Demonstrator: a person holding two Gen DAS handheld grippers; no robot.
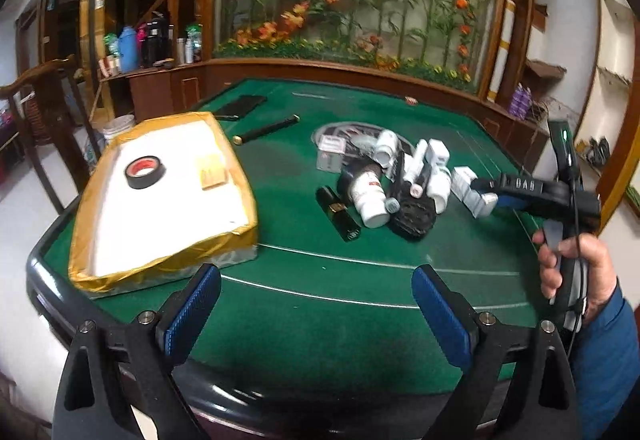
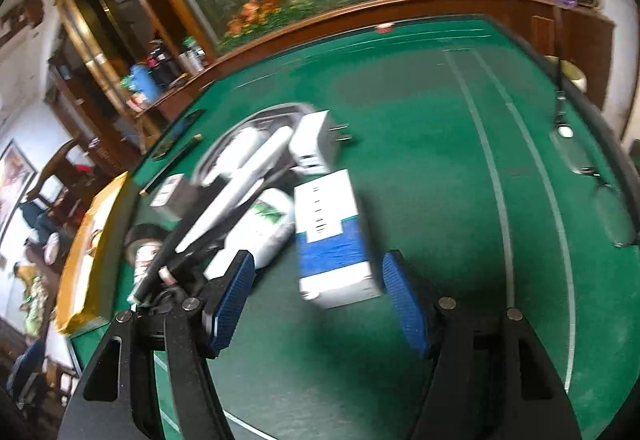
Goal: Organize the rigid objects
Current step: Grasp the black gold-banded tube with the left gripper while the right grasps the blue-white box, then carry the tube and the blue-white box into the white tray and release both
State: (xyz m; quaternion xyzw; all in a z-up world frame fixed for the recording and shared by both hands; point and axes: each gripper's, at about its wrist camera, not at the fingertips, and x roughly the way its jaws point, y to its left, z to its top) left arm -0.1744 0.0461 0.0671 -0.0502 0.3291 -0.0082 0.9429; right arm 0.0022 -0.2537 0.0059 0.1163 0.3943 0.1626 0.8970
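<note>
One tray (image 1: pixel 236 236) is holding one tape roll (image 1: pixel 145 171); one blue-and-white box (image 2: pixel 334 236), one white plug adapter (image 2: pixel 316 143) and one black tube (image 1: pixel 338 209) are lying nearby.

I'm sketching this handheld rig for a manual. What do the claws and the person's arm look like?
Each claw, left and right, has black triangular slotted arms with silver bolts, tipped by ribbed blue pads. The right claw carries white lettering, a thin black cable and a green light on its upright part. The person's sleeve is blue.
</note>
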